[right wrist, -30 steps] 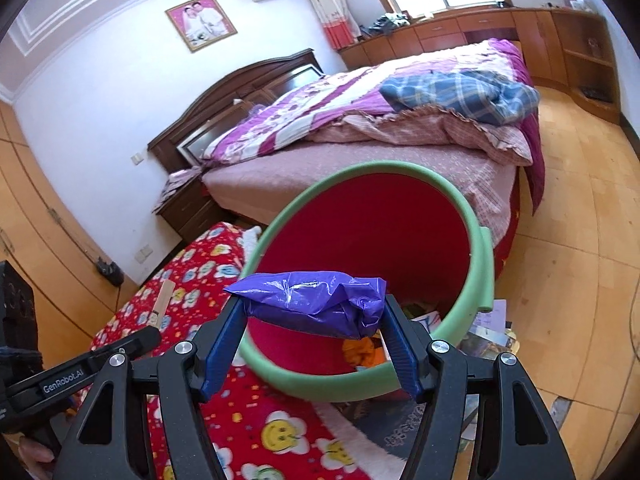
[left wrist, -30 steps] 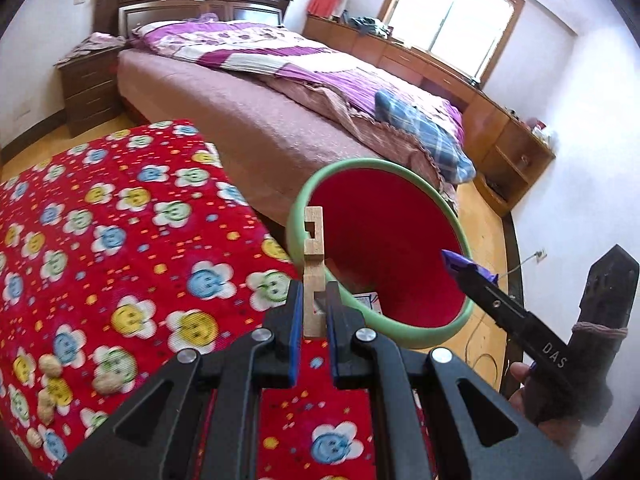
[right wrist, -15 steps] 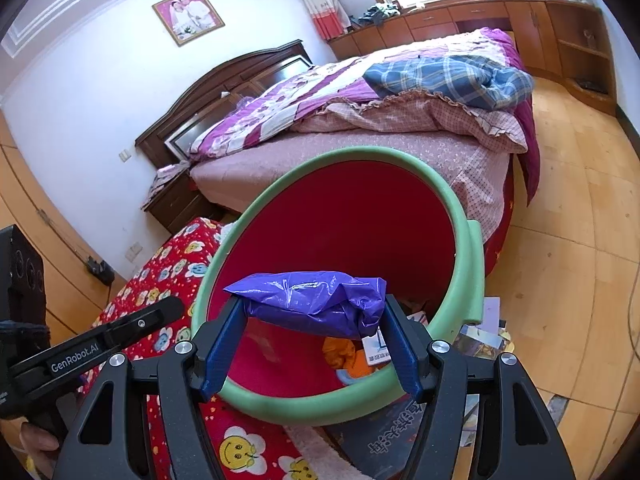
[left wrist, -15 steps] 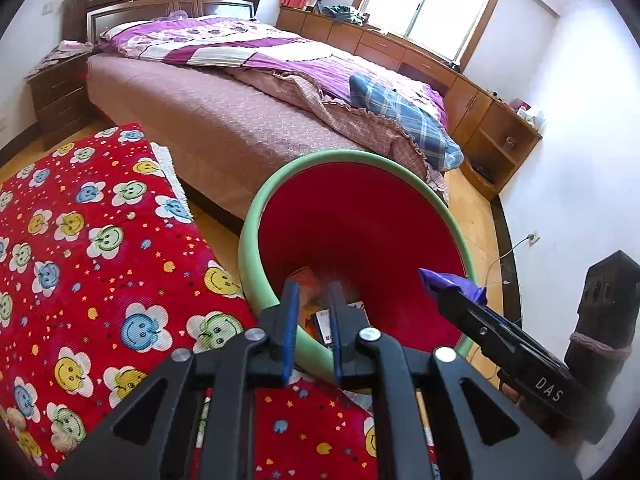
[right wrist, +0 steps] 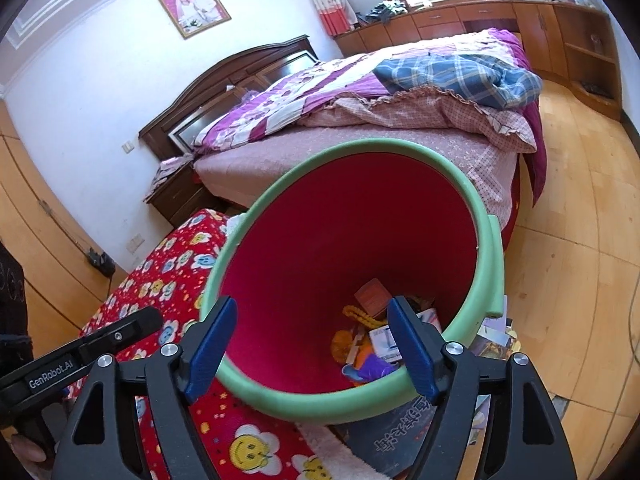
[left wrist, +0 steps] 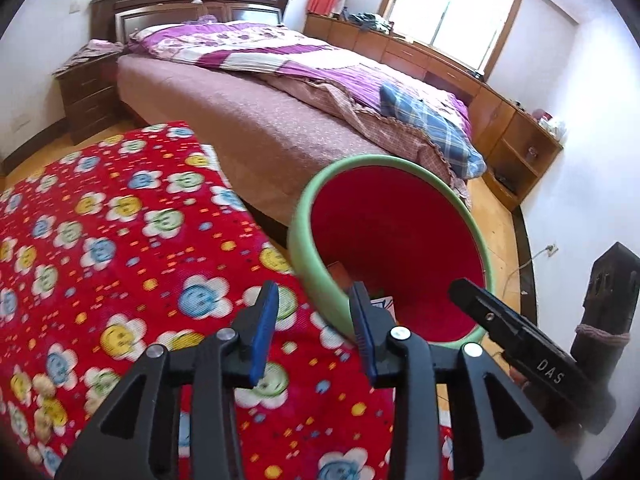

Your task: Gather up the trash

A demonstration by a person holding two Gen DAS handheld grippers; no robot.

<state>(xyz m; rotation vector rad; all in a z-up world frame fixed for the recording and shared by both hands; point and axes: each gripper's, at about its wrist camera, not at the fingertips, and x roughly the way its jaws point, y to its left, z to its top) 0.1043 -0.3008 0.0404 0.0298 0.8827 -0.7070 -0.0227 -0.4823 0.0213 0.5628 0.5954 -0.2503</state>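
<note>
A red bin with a green rim (left wrist: 308,264) (right wrist: 486,240) stands tilted at the edge of a red flowered blanket (left wrist: 120,240). My left gripper (left wrist: 314,320) hovers before the rim, its jaws opening with nothing between them. Over the bin's mouth, the jaws of my right gripper (right wrist: 312,346) are also opening, and nothing is between them. At the bin's bottom, a purple wrapper (right wrist: 372,364) lies among a wooden block (right wrist: 372,296), cards and orange scraps. Small beige lumps (left wrist: 42,384) lie on the blanket at lower left.
A large bed (left wrist: 248,120) with quilts runs behind the bin, a nightstand (left wrist: 86,92) at its head. Books and magazines (right wrist: 400,440) lie on the wooden floor under the bin. Low cabinets (left wrist: 516,136) line the far wall. A dark post (left wrist: 608,300) stands at right.
My left gripper has let go of the wooden piece and my right has let go of the purple wrapper, which now lies in the bin. Both pairs of jaws have spread apart.
</note>
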